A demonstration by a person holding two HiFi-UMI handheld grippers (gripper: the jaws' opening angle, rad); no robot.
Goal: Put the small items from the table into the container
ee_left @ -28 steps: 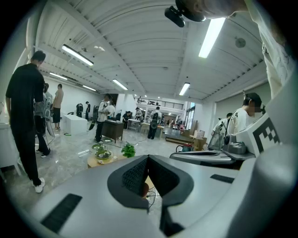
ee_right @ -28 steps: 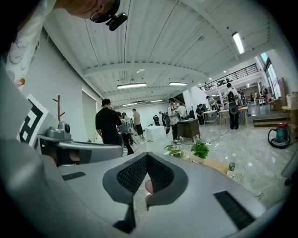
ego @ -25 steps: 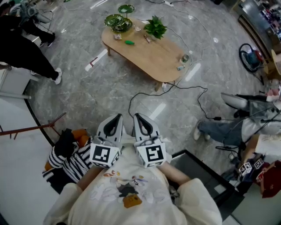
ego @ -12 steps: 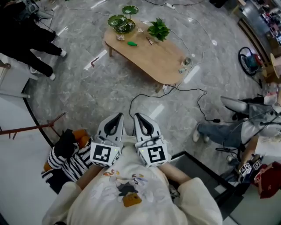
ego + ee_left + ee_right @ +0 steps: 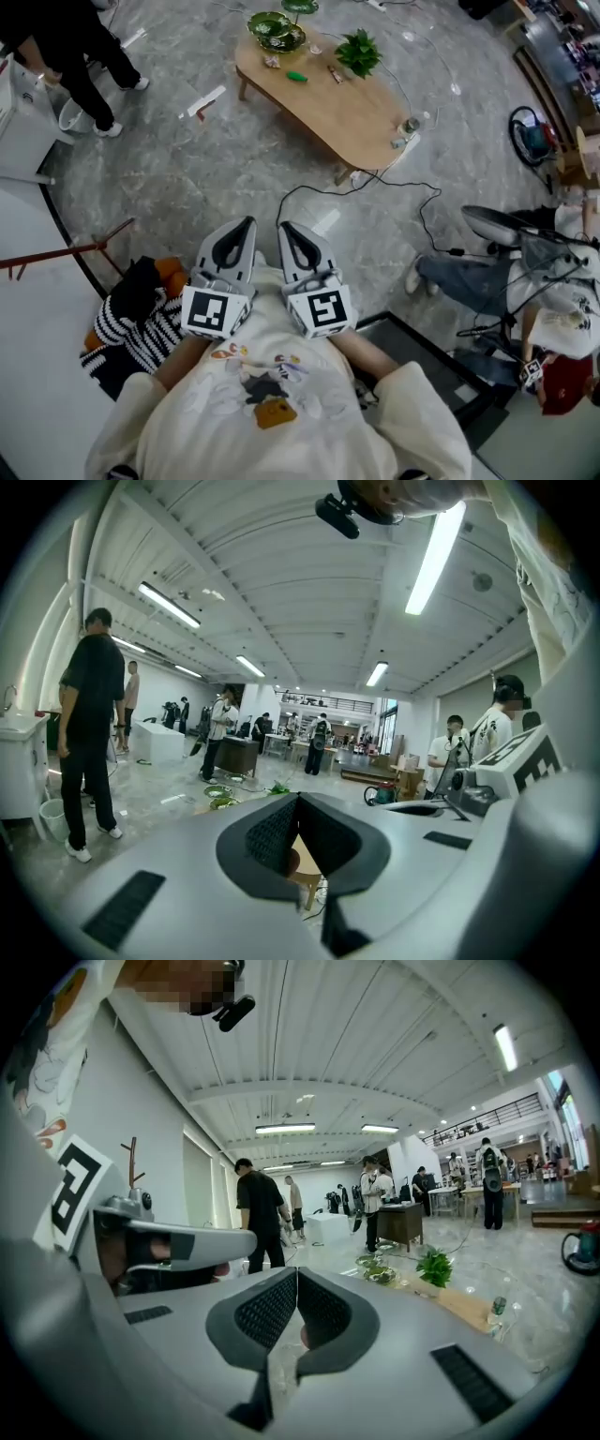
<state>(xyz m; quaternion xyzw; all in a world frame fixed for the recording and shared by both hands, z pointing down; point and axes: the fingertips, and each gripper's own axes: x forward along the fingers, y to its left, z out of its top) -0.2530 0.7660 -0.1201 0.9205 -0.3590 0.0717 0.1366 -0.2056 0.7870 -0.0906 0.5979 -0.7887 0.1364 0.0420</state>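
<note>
Both the grey left gripper [image 5: 247, 223] and right gripper [image 5: 284, 227] were pressed shut and empty, well apart from the low oval wooden table [image 5: 352, 112] bearing the small items [image 5: 296, 76], so walking up to it and spreading the jaws seemingly came next.

Grey marble floor [image 5: 234, 178] fills the frame; a low wooden bench [image 5: 347, 103] stands at upper centre. Strip lights [image 5: 436, 546] run along the white ceiling [image 5: 300, 592].

Grey two-jaw left gripper [image 5: 298, 803], its dark ribbed pads closed together on nothing. Beyond it, green dishes [image 5: 218, 797]; a black-clothed person [image 5: 89, 724] stands left.
</note>
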